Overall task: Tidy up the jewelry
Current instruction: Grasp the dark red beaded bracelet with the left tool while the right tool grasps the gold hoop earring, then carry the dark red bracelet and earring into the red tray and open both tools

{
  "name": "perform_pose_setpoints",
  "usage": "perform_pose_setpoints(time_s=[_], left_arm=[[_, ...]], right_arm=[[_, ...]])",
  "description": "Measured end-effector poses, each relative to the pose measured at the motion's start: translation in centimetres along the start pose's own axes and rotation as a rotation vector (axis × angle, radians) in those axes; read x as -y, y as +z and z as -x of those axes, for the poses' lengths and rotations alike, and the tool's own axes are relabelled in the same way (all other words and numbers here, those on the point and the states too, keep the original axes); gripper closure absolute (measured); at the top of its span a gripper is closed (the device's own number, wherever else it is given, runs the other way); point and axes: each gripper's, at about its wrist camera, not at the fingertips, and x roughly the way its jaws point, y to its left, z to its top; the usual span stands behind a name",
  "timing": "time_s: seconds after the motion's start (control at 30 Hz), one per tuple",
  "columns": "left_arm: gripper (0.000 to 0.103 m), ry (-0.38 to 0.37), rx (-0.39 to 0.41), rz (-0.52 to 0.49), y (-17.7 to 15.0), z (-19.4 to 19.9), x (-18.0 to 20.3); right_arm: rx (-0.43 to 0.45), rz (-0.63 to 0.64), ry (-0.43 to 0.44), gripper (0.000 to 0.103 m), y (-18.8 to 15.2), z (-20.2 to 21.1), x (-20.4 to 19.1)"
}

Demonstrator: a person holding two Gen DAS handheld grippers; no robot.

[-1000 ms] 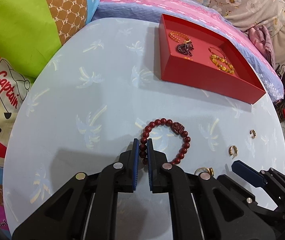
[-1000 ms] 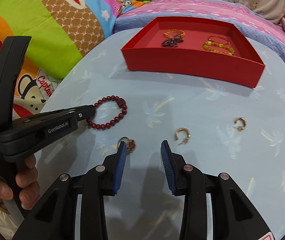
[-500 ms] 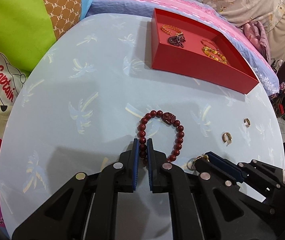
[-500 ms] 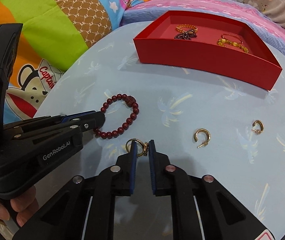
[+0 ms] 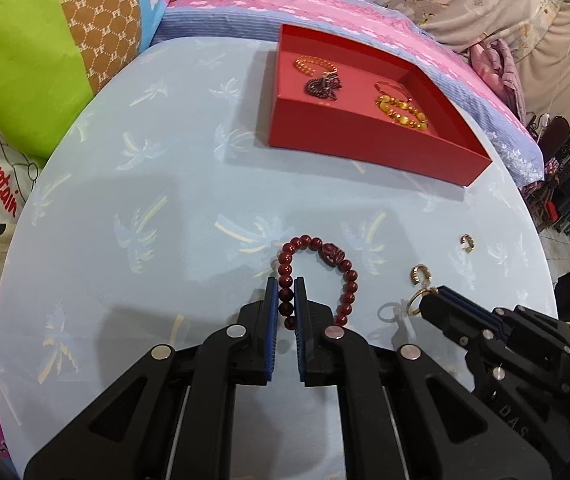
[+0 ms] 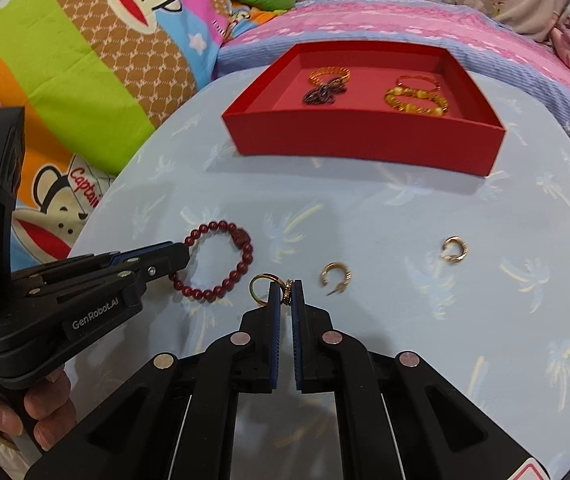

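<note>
Both grippers are loaded and pointing steeply down at the light-blue table [image 5: 133, 184]. The left gripper [image 5: 286, 294] has its jaws clamped on the dark-red bead bracelet [image 5: 317, 268], pinching 1 side of the loop while the rest drapes toward the near edge, well short of the red tray [image 5: 369, 140]. The right gripper [image 6: 285, 294] is clamped on the gold ring [image 6: 263, 289], with only the ring's decorated edge between the pads and its hoop sticking out to the left. In the left wrist view the ring seems to hang just clear of the cloth, with its shadow beneath. Inside the red tray lie 4 pieces already; 2 gold hoop earrings [image 6: 335, 276] wait on the table between the ring and the tray's near wall.

Risks, as I judge them: that ring is held by a sliver, so a quick swing toward the tray could flick it out. The bracelet's hanging loop could snag the tray's near wall if carried low
</note>
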Motion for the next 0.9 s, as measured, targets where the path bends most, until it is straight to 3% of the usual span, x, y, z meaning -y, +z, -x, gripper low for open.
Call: perform_pose_setpoints(time_s=[0.47,0.9], left_arm=[[0.096,-0.060,0.087,-0.116,4.4,2.7,4.4],[0.095,-0.182,0.187,-0.169,13.6,2.7,9.5]], right_arm=[[0.106,-0.085,-0.060,0.098,4.2,3.0,5.0],[0.179,-0.114,-0.106,0.098,10.5,2.5,9.1]])
